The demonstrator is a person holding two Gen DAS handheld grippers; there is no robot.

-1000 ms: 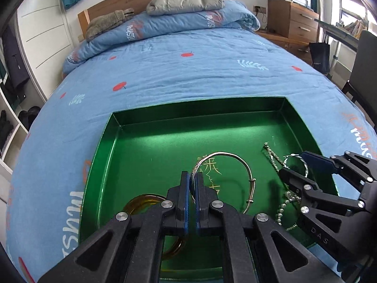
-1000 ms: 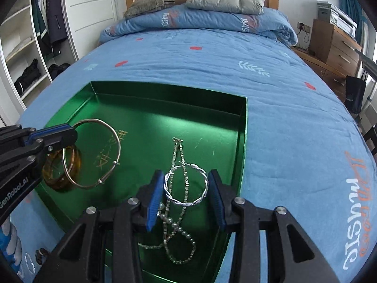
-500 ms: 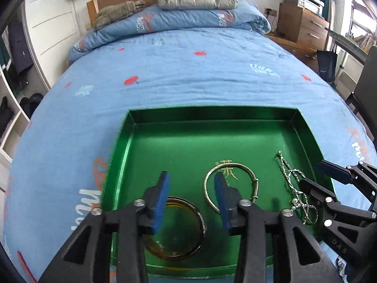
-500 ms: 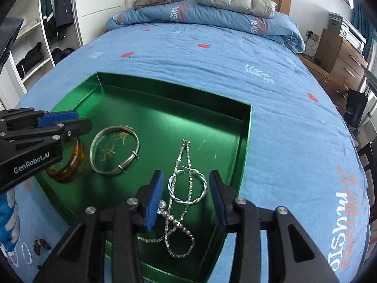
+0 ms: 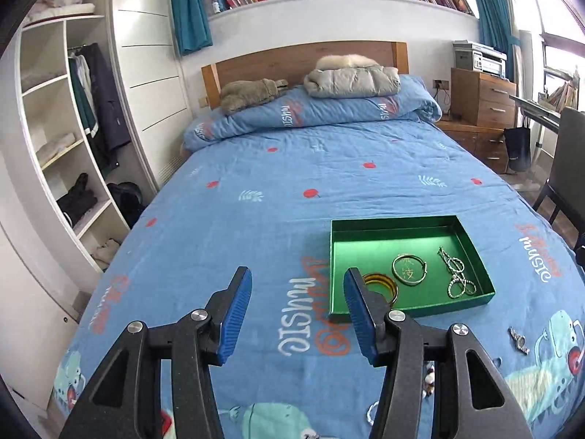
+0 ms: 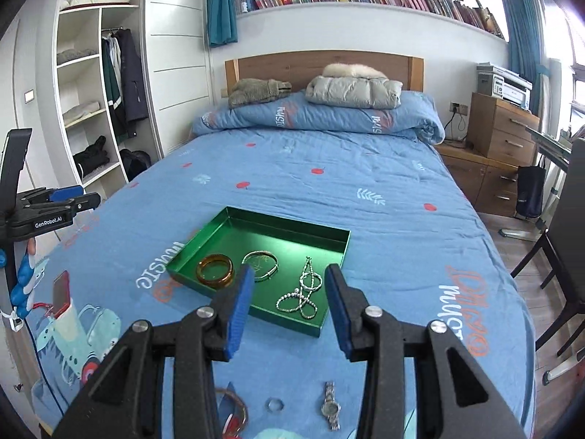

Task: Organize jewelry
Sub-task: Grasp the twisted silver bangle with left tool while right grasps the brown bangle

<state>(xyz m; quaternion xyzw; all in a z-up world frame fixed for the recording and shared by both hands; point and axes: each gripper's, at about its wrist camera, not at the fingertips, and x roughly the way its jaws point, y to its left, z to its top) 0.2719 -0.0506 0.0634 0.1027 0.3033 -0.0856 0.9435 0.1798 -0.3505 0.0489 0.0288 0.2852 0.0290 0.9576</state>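
Both grippers, left (image 5: 298, 301) and right (image 6: 289, 303), hung empty with jaws apart, the left's just widened, above the bed's foot; shiny green tray (image 6: 331, 247) beyond held bangles and chains.

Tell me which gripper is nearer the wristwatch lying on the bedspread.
Right. The wristwatch lies directly under the right gripper, between its arms. The left gripper hovers well off to the left of it.
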